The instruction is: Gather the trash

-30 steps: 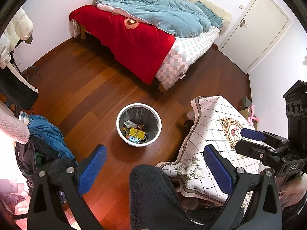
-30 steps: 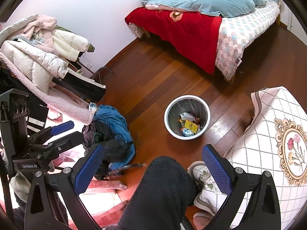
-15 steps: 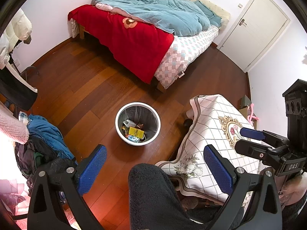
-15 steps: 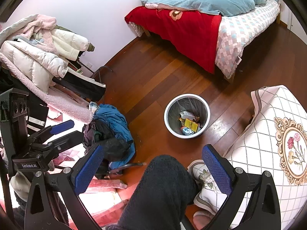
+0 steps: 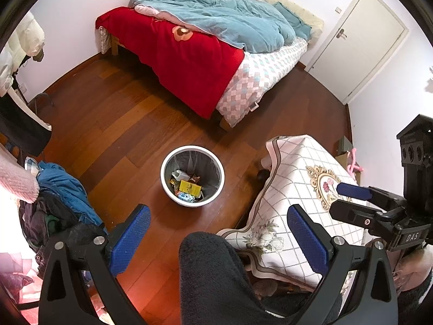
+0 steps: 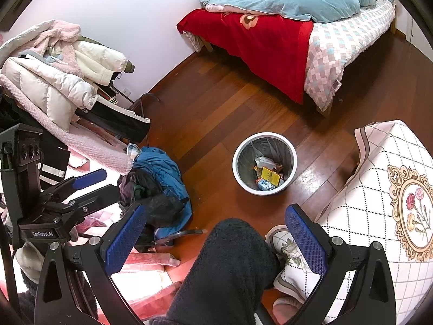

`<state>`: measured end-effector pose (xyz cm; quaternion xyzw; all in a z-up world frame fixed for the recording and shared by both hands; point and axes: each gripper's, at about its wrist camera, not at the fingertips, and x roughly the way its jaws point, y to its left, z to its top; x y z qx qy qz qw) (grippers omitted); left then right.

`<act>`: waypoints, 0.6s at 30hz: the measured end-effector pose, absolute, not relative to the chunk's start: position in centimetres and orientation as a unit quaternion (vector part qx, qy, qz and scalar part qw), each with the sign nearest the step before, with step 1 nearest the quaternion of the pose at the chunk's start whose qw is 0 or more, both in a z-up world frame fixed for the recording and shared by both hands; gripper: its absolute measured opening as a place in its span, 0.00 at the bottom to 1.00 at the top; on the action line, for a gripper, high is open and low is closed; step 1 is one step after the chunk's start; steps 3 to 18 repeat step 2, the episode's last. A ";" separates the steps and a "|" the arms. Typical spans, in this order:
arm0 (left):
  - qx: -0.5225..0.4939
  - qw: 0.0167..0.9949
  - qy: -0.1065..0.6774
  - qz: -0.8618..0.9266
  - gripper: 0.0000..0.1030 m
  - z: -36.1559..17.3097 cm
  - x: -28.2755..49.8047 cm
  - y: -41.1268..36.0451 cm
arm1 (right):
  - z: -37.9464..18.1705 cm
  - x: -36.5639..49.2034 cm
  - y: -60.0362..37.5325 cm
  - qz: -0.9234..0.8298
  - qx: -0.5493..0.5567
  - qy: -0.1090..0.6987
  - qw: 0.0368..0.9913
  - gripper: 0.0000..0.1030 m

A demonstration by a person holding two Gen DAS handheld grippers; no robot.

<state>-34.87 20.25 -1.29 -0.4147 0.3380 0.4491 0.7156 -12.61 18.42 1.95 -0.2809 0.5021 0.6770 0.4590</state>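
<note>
This is a bedroom in a lived-in home. A wooden-framed bed (image 5: 243,62) stands against the white wall, covered by a red blanket (image 5: 184,57), a rumpled teal duvet (image 5: 230,19) and a checked sheet. The floor (image 5: 108,124) is dark reddish wood planks, and a white panel door (image 5: 360,43) is closed in the corner. Winter coats (image 6: 54,75) and pink fleece are heaped on a rack, with more clothes (image 6: 157,178) piled on a chair below. A small table under a floral quilted cloth (image 5: 305,189) stands near a lined wastebasket (image 5: 192,176) holding packaging scraps.
</note>
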 end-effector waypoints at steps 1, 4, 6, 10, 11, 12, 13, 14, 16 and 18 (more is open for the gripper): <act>-0.417 0.715 0.337 0.448 1.00 -1.3 -34.9 20.2 | 1.9 -12.6 18.4 0.677 -0.281 0.503 0.459 1.00; -0.418 0.715 0.337 0.448 1.00 -1.3 -34.9 20.3 | 1.9 -12.6 18.3 0.676 -0.280 0.504 0.459 1.00; -0.418 0.715 0.337 0.448 1.00 -1.3 -34.9 20.3 | 1.9 -12.6 18.3 0.676 -0.280 0.504 0.459 1.00; -0.418 0.715 0.337 0.448 1.00 -1.3 -34.9 20.3 | 1.9 -12.6 18.3 0.676 -0.280 0.504 0.459 1.00; -0.418 0.715 0.337 0.448 1.00 -1.3 -34.9 20.3 | 1.9 -12.6 18.3 0.676 -0.280 0.504 0.459 1.00; -0.418 0.715 0.337 0.448 1.00 -1.3 -34.9 20.3 | 1.9 -12.6 18.3 0.676 -0.280 0.504 0.459 1.00; -0.418 0.715 0.337 0.448 1.00 -1.3 -34.9 20.3 | 1.9 -12.6 18.3 0.676 -0.280 0.504 0.459 1.00; -0.418 0.715 0.337 0.448 1.00 -1.3 -34.9 20.3 | 1.9 -12.6 18.3 0.676 -0.280 0.504 0.459 1.00; -0.418 0.715 0.337 0.448 1.00 -1.3 -34.9 20.3 | 1.9 -12.6 18.3 0.676 -0.280 0.504 0.459 1.00; -0.418 0.715 0.337 0.448 1.00 -1.3 -34.9 20.3 | 1.9 -12.6 18.3 0.676 -0.280 0.504 0.459 1.00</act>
